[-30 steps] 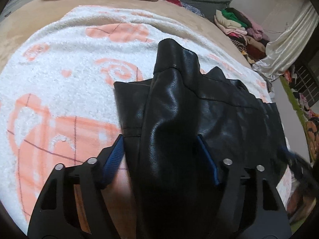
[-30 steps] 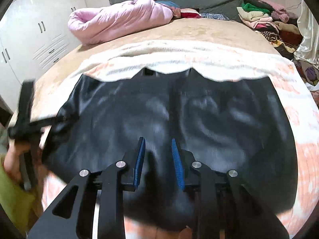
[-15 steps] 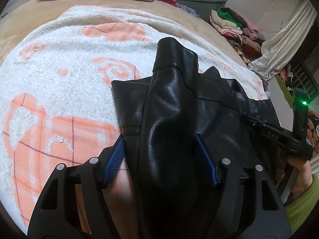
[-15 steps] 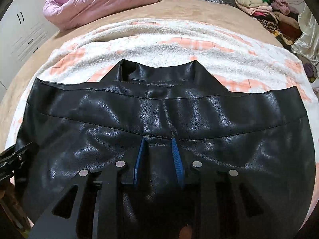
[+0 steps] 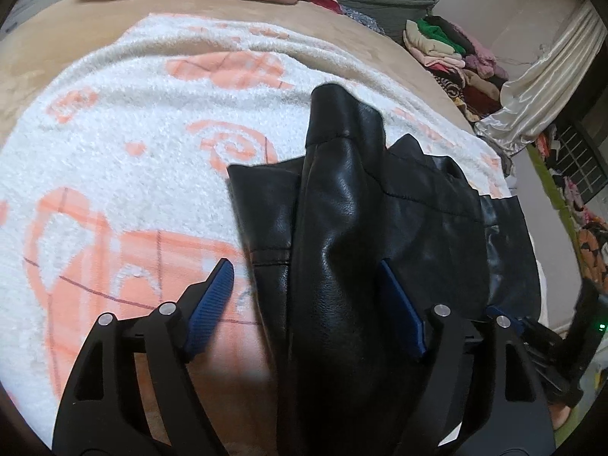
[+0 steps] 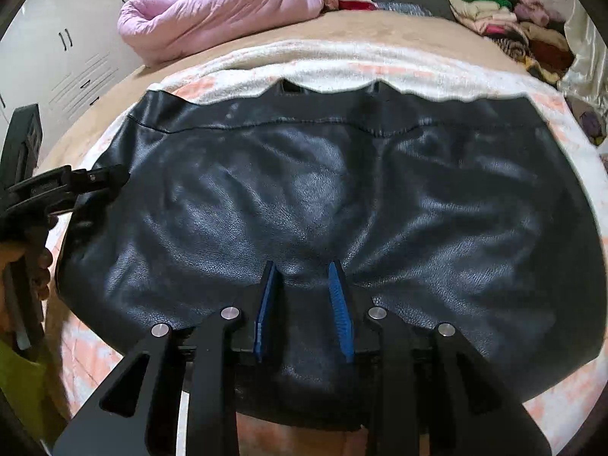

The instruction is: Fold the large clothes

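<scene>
Left gripper (image 5: 304, 296): jaws wide, and they have just been opening further. A raised fold of the black leather-look jacket (image 5: 342, 228) stands between the blue pads; the left pad (image 5: 211, 304) is clear of the material, the right pad (image 5: 402, 315) lies at or against its flank. Contact there cannot be settled; no pinch is evident.

Right gripper (image 6: 304, 304): jaws narrow, a short gap between the blue pads (image 6: 266, 304). The jacket's near hem passes under and between them, with creases radiating from that spot. Judged to be nipping a small pleat of material.

Jacket (image 6: 323, 197): spread back-up across the white-and-orange patterned blanket (image 5: 114, 152) on the bed (image 6: 361, 26), collar toward the far side. One side is turned up and inward as a long ridge in the left wrist view.

Handling, as a judgement: heavy for a garment, thick, semi-stiff; it holds a ridge and does not collapse flat. The glossy surface is likely slippery against smooth pads. Folds will probably need pressing down to stay. Best hold points: stitched hems, seam lines and collar edge, where layers are doubled. Mid-panel pinches risk sliding out.

Surroundings: pink quilt (image 6: 212, 11) bundled at the bed's far end; stack of folded clothes (image 6: 494, 15) at far right; white wardrobe (image 6: 57, 57) at left.
</scene>
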Action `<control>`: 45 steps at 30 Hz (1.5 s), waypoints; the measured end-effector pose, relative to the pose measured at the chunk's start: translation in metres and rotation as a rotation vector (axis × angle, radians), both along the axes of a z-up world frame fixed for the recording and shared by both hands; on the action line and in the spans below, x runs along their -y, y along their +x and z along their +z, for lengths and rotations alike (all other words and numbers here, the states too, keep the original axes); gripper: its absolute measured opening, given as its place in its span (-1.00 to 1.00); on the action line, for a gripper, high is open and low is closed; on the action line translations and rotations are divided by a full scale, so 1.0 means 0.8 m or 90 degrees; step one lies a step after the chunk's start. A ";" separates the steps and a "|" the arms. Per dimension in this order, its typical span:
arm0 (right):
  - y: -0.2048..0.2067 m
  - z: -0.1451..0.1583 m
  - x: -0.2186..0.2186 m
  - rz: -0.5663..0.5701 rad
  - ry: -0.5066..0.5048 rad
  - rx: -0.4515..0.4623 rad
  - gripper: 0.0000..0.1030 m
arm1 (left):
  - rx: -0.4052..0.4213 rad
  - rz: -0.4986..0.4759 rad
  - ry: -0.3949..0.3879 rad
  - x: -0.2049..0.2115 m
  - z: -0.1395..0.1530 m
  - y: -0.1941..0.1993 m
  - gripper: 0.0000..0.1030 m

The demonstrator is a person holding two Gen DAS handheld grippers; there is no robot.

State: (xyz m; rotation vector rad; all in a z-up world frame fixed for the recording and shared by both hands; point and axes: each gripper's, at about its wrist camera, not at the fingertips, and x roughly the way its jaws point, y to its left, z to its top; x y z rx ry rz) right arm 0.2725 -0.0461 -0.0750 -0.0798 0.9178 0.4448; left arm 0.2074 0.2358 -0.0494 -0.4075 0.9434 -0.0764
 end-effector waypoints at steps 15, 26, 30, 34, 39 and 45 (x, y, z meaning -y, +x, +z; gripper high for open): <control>-0.158 -0.016 -0.199 0.350 -0.256 0.290 0.64 | -0.033 -0.008 0.046 -0.021 0.009 0.007 0.69; -0.170 0.016 -0.189 0.319 -0.212 0.406 -0.54 | -0.065 0.021 -0.064 -0.030 0.000 0.007 0.70; -0.169 0.045 -0.165 0.288 -0.151 0.401 -0.59 | -0.035 0.012 -0.103 -0.010 0.023 0.004 0.51; -0.165 0.070 -0.139 0.273 -0.103 0.395 -0.61 | 0.011 -0.009 -0.073 0.027 0.067 0.008 0.08; -0.162 0.107 -0.093 0.231 -0.039 0.404 -0.63 | 0.077 -0.039 -0.031 0.075 0.128 0.009 -0.04; -0.143 0.146 -0.002 0.153 0.059 0.386 -0.65 | 0.139 -0.100 0.024 0.170 0.190 0.022 -0.04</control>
